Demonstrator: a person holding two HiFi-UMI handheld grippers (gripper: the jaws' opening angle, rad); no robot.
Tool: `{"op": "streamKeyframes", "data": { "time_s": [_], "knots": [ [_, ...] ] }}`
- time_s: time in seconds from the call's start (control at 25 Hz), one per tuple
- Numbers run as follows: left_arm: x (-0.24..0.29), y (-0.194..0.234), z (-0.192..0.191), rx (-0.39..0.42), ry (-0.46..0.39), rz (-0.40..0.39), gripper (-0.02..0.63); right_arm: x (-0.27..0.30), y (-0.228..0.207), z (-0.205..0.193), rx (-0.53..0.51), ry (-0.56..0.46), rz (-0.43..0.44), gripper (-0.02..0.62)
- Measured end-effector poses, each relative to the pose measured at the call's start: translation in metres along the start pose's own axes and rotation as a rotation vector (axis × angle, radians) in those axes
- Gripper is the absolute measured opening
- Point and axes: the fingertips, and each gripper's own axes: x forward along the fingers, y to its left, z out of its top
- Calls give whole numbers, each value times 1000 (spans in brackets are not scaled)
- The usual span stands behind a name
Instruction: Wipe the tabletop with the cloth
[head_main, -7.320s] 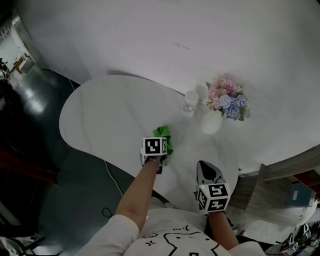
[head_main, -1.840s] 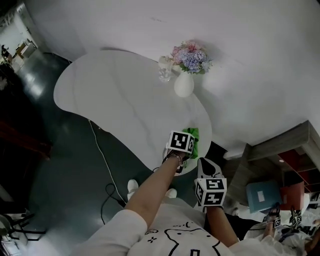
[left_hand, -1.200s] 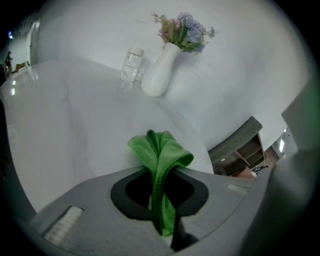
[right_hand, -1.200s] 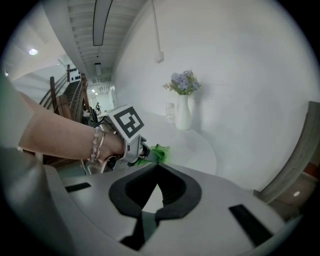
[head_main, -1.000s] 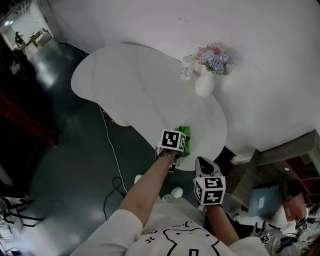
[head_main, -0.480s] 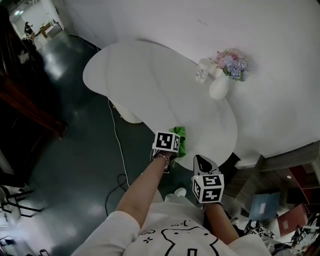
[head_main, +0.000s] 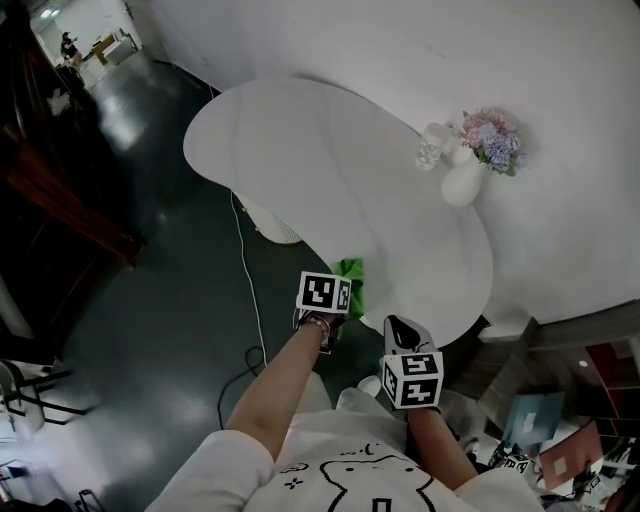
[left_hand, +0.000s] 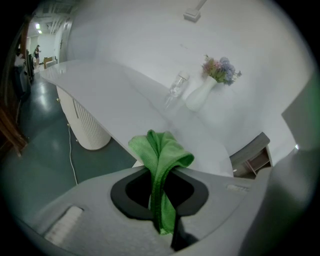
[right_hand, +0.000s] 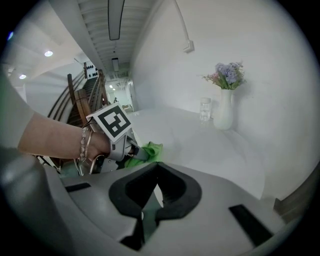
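Cloth (left_hand: 160, 150), green and bunched, is pinched in the jaws of the left gripper (left_hand: 159, 172) at the near edge of the tabletop (head_main: 330, 160), the jaws of the right gripper (right_hand: 156, 167) are together on nothing, and a careless stroke may slip off this edge or later knock the vase (head_main: 462, 185).

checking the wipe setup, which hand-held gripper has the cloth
The left hand-held gripper: its jaws are shut on the cloth. The right hand-held gripper is shut and empty.
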Motion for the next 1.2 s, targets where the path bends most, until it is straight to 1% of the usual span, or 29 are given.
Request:
{"op": "streamKeyframes", "data": {
  "time_s": [0.16,0.2,0.28,0.4,0.52,0.68,0.92,1.0,1.04,1.2],
  "knots": [
    [-13,32,-7,30,9,69,49,10,8,-2,22,20,-7,2],
    [-17,41,-9,31,3,75,49,12,10,-1,27,22,-11,2],
    [-29,59,-8,6,-31,64,49,18,16,4,33,21,-19,2],
    [-50,85,2,-51,-97,38,49,29,27,14,44,14,-31,2],
    [-71,109,24,-68,-162,25,49,42,40,27,46,4,-38,2],
    [-97,137,62,-55,-245,6,49,62,60,46,43,-13,-44,2],
    [-126,174,109,-27,-322,-38,49,84,78,79,68,-59,-101,2],
    [-134,180,126,-1,-353,-60,49,88,78,91,69,-79,-123,2],
    [-139,181,135,25,-374,-74,49,89,78,97,62,-88,-133,2],
    [-162,183,170,163,-489,-123,49,86,74,121,9,-121,-184,2]
  ]
}}
